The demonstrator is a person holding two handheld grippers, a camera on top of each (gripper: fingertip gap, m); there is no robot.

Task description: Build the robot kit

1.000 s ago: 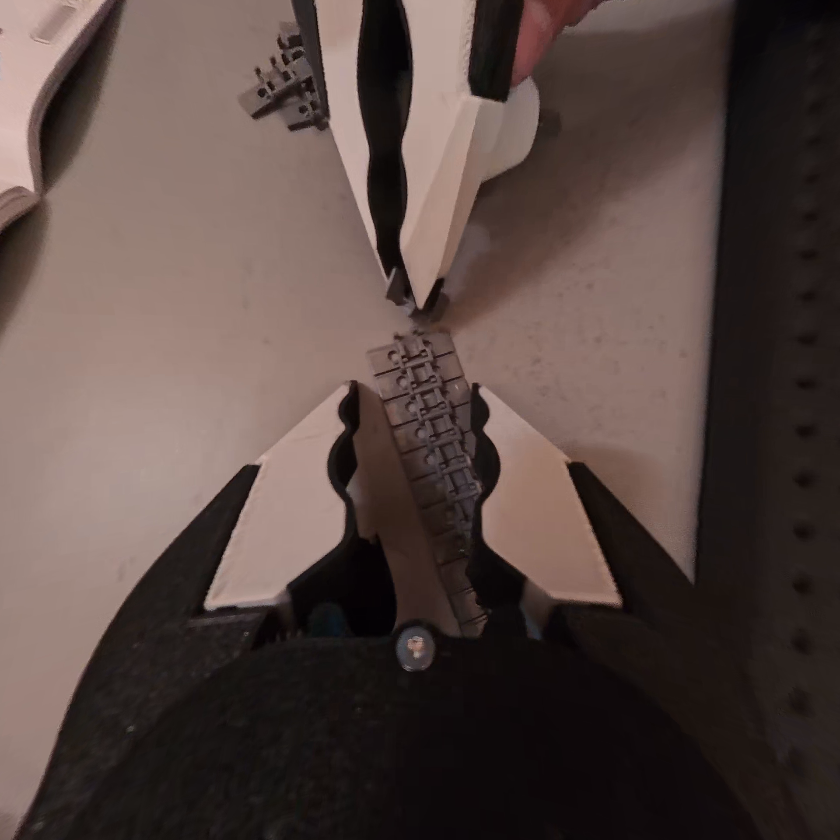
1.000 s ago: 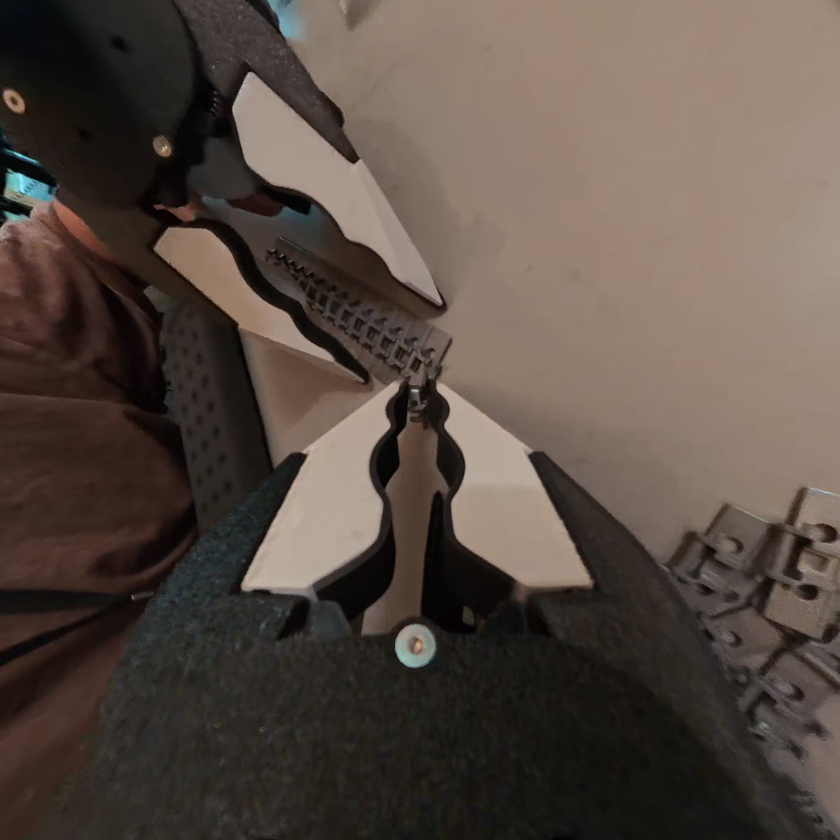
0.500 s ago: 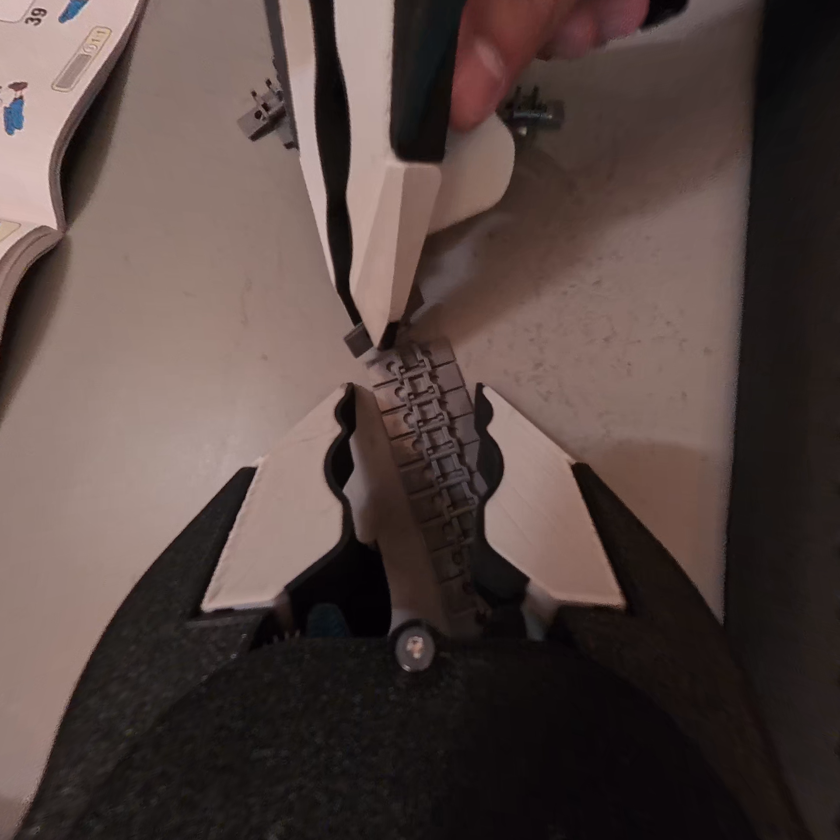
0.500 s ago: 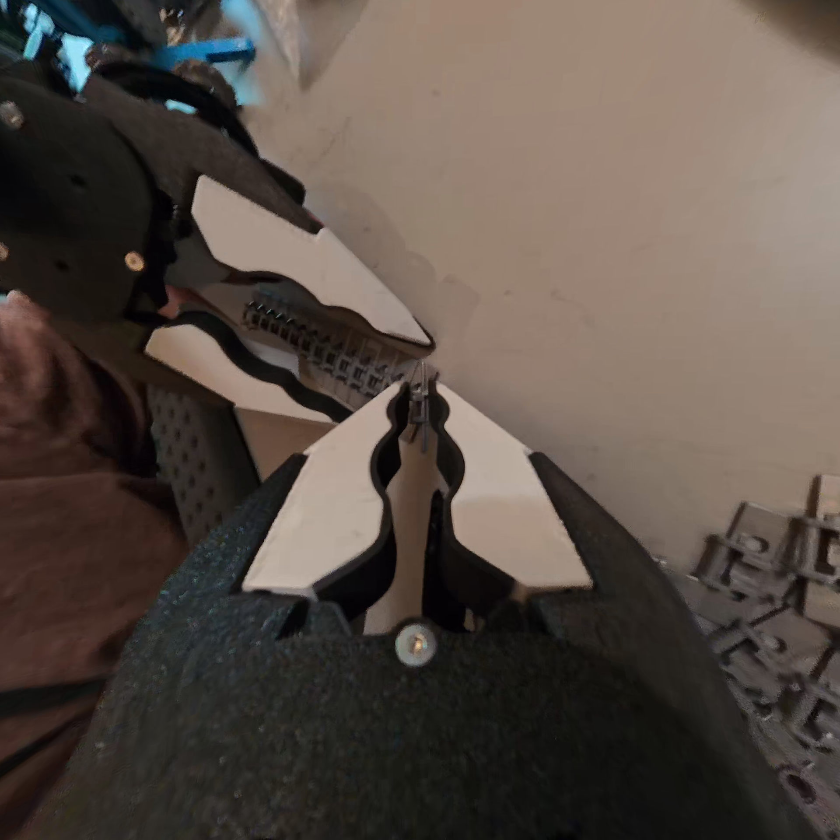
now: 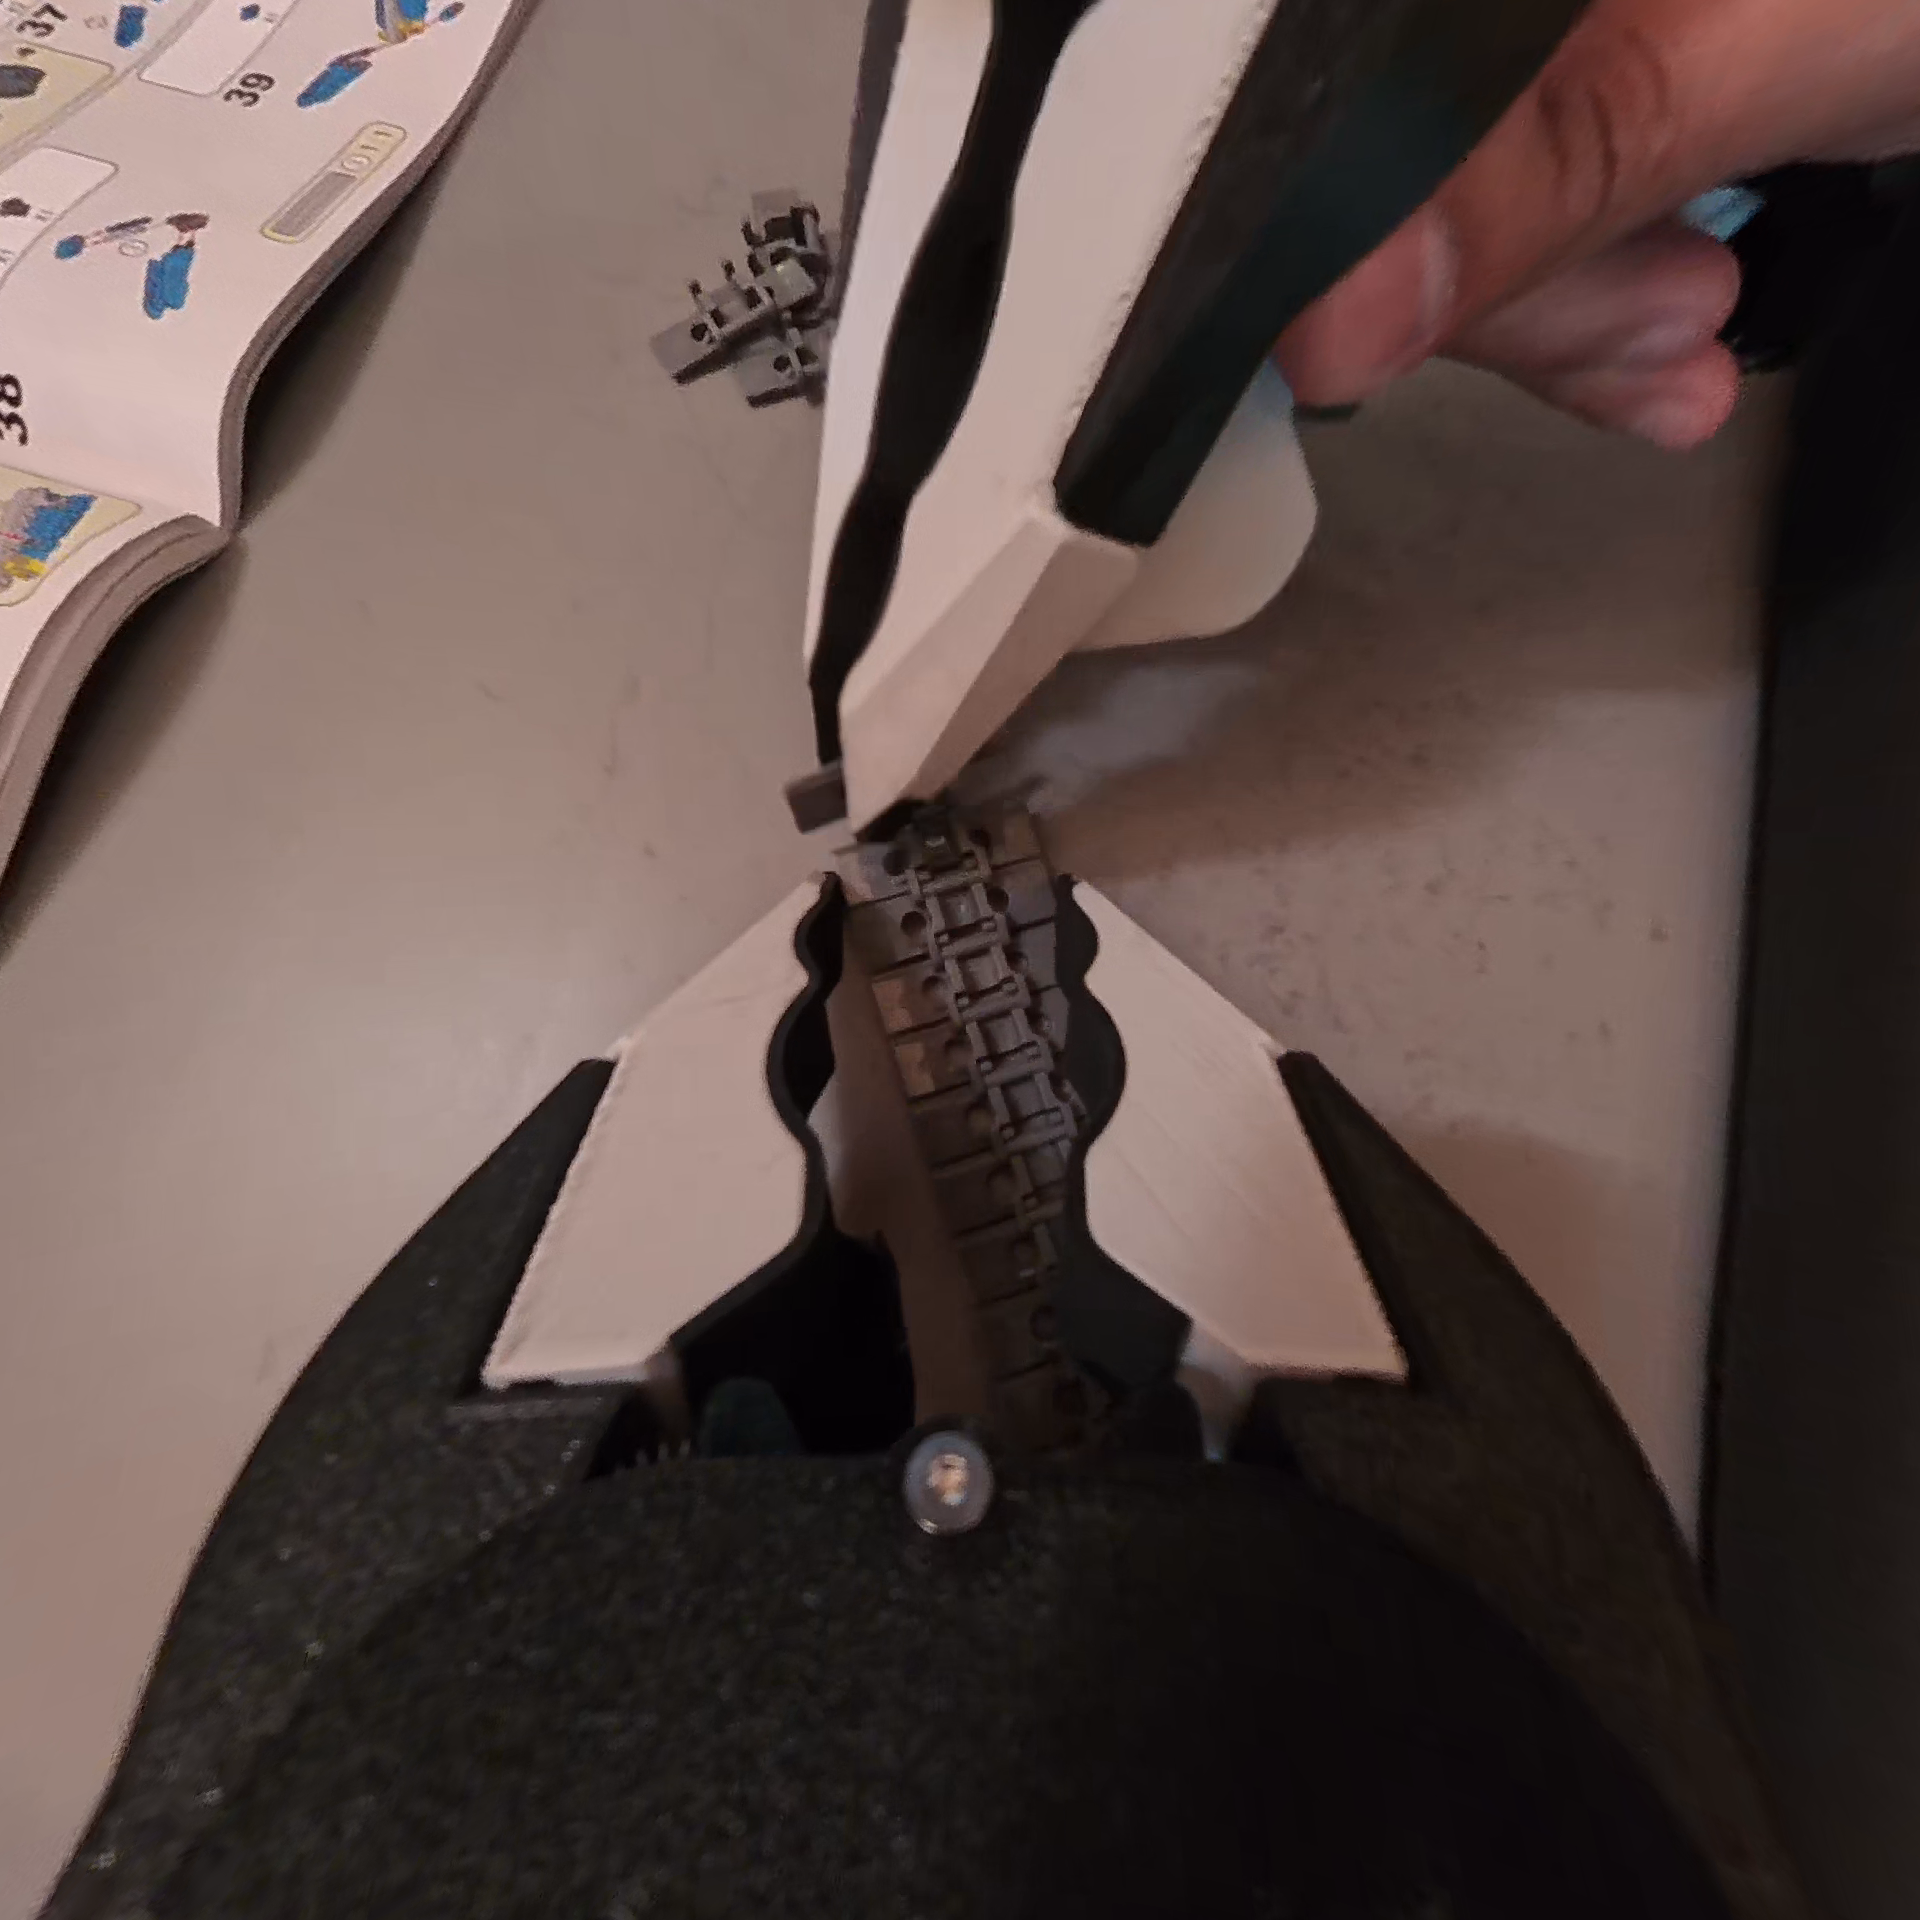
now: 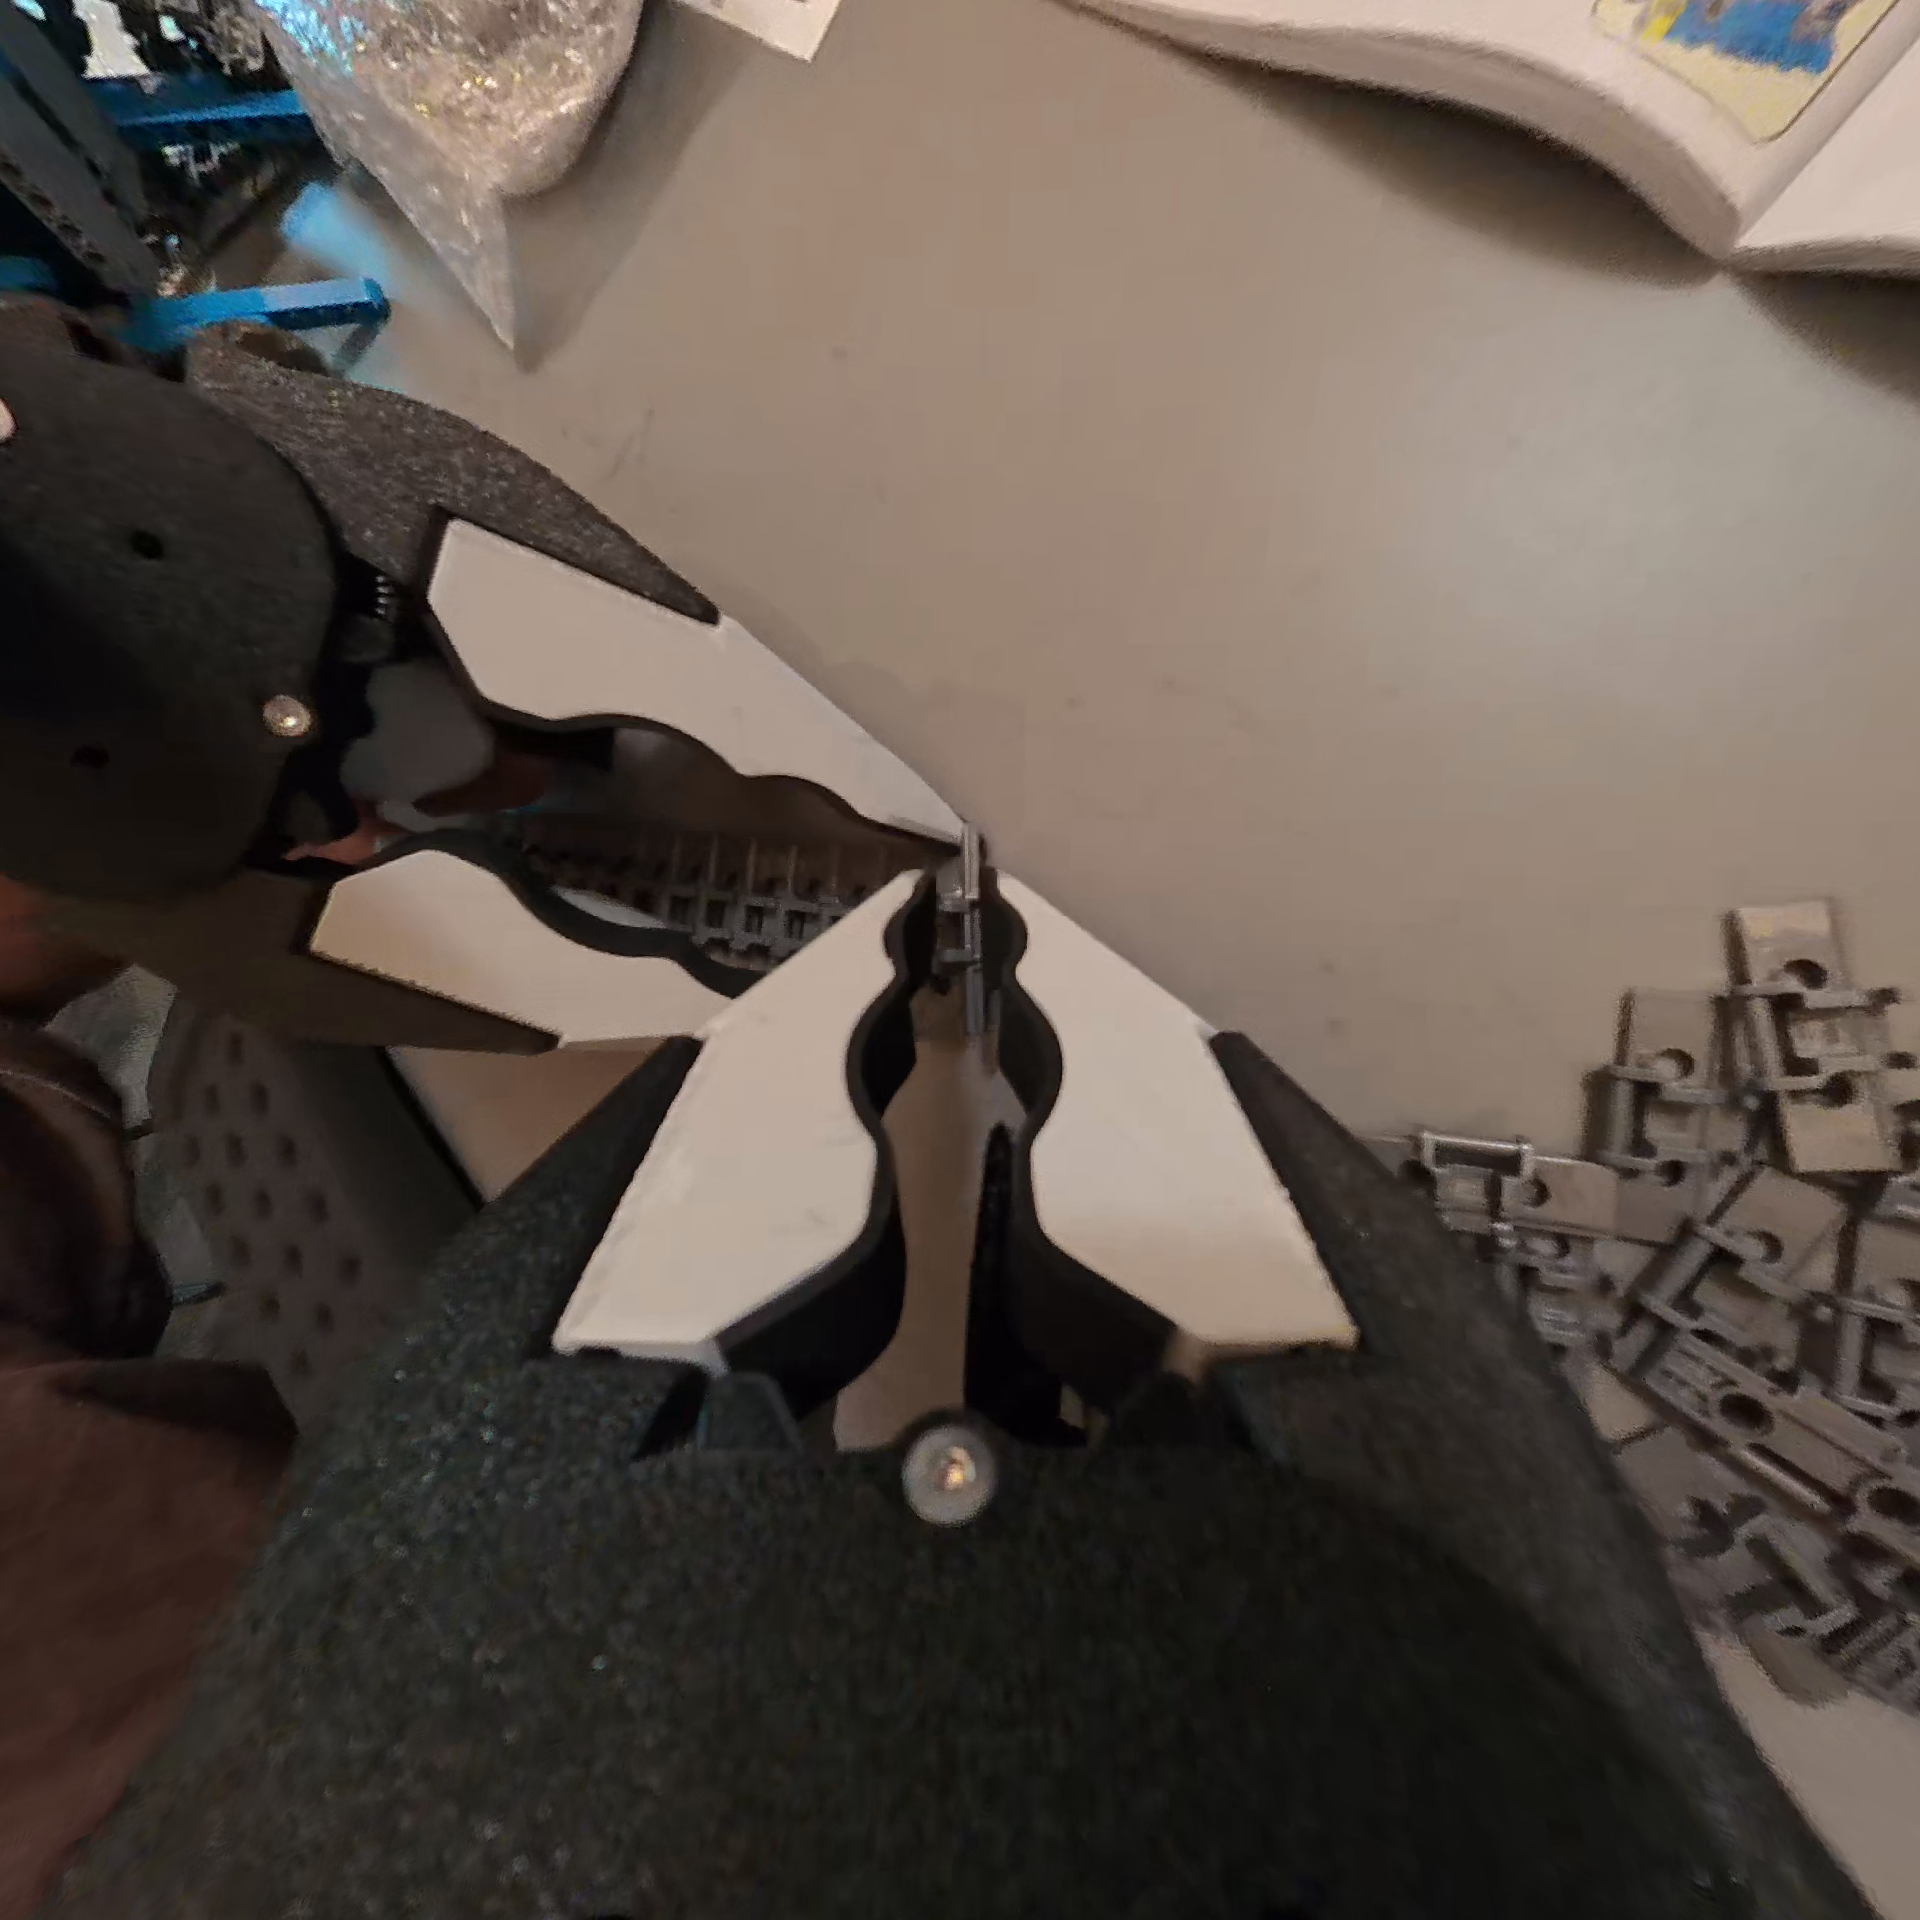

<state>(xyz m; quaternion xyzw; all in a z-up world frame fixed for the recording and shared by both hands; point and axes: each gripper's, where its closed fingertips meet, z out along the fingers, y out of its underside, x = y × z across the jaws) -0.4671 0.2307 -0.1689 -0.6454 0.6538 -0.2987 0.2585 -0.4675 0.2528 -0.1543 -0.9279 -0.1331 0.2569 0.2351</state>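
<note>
A grey linked track strip (image 5: 971, 1049) of plastic building-toy links lies lengthwise between the fingers of the left gripper (image 5: 945, 883), which is clenched on it; its far end projects just past the fingertips, and it is held above the pale tabletop (image 5: 436, 790). In the right wrist view the same track strip (image 6: 727, 883) shows edge-on between the white fingers (image 6: 644, 665) of the left gripper (image 6: 925, 842).

The right gripper (image 6: 961, 883) is closed on a single grey track link (image 6: 966, 956), pinched upright at its fingertips. In the left wrist view this right gripper (image 5: 847, 800) comes down from above, with the track link (image 5: 816, 800) touching or just beside the strip's projecting end; whether the two are joined cannot be told. A person's hand (image 5: 1558, 270) grips the right gripper's body.

A small cluster of loose grey links (image 5: 758, 312) rests on the table beyond, and a larger heap of links (image 6: 1714, 1299) lies to the right. An open instruction booklet (image 5: 135, 270) lies at far left. A clear plastic bag (image 6: 457, 114) sits at the table's far edge.
</note>
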